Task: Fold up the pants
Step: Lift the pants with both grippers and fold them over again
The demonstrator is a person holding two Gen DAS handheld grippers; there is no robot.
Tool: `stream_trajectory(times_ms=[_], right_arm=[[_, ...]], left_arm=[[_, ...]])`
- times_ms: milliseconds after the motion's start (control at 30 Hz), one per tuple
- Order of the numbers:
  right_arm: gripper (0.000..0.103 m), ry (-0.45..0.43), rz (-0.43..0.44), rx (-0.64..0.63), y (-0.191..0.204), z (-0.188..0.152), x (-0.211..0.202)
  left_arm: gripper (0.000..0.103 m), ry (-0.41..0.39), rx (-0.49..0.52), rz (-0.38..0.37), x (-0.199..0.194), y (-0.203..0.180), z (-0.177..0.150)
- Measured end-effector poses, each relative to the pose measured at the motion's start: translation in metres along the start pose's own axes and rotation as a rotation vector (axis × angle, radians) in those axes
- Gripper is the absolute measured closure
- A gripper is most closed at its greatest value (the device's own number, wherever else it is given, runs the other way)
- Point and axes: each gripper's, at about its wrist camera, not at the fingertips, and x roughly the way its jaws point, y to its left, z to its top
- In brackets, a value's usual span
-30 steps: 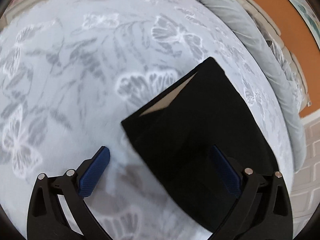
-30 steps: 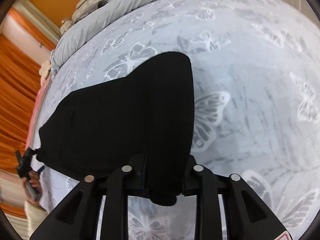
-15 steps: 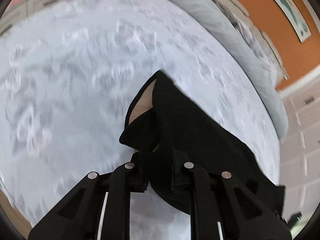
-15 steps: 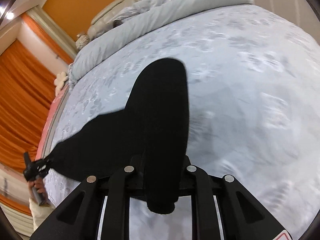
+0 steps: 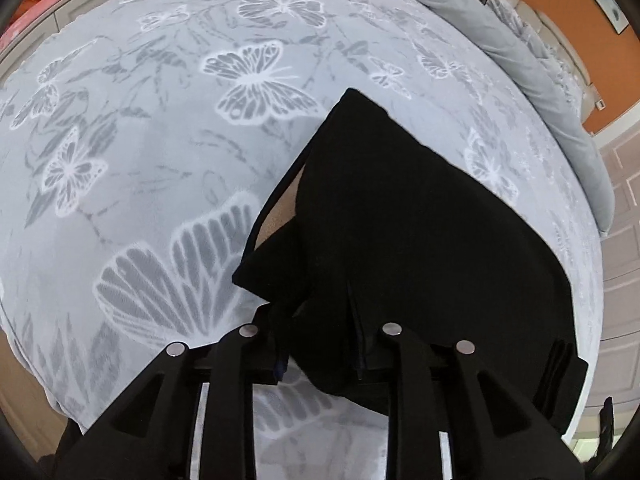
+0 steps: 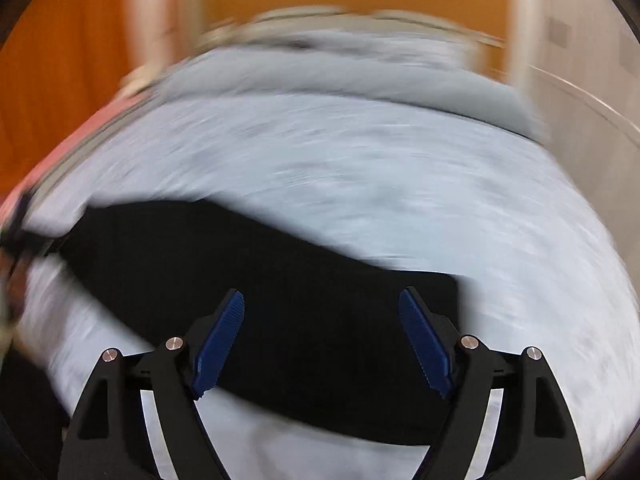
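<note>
Black pants [image 5: 400,232] lie on the butterfly-print bedspread [image 5: 160,152], toward the side by the grey rolled duvet [image 5: 520,52], already folded down into a compact layered bundle. My left gripper [image 5: 320,344] is narrow, jaws easing open a little, but a bunched corner of the pants is between the pads and looks pinched there. Next to that corner a tan inner lining shows where the top layer gapes, so that edge isn't flat.

Right wrist view is heavily blurred. My right gripper [image 6: 320,340] is wide and opening, blue pads [image 6: 218,344] bare, nothing between them; the pants are a dark band on the bedspread beyond the fingertips, apart from the pads as far as I can tell.

Progress, my read: most folds done, right side released. Left to do: lay the left-hand corner down, close the gaping layer, let go, maybe smooth. Whether another fold is needed I can't tell from here.
</note>
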Motion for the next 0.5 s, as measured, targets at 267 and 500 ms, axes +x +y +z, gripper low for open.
stream_trajectory(times_ms=[267, 500], right_arm=[[0.076, 0.221, 0.056, -0.216, 0.096, -0.016, 0.089], [0.092, 0.102, 0.151, -0.071, 0.089, 0.017, 0.071]], left_arm=[[0.072, 0.01, 0.021, -0.016, 0.0, 0.008, 0.001], [0.071, 0.011, 0.035, -0.025, -0.003, 0.007, -0.002]])
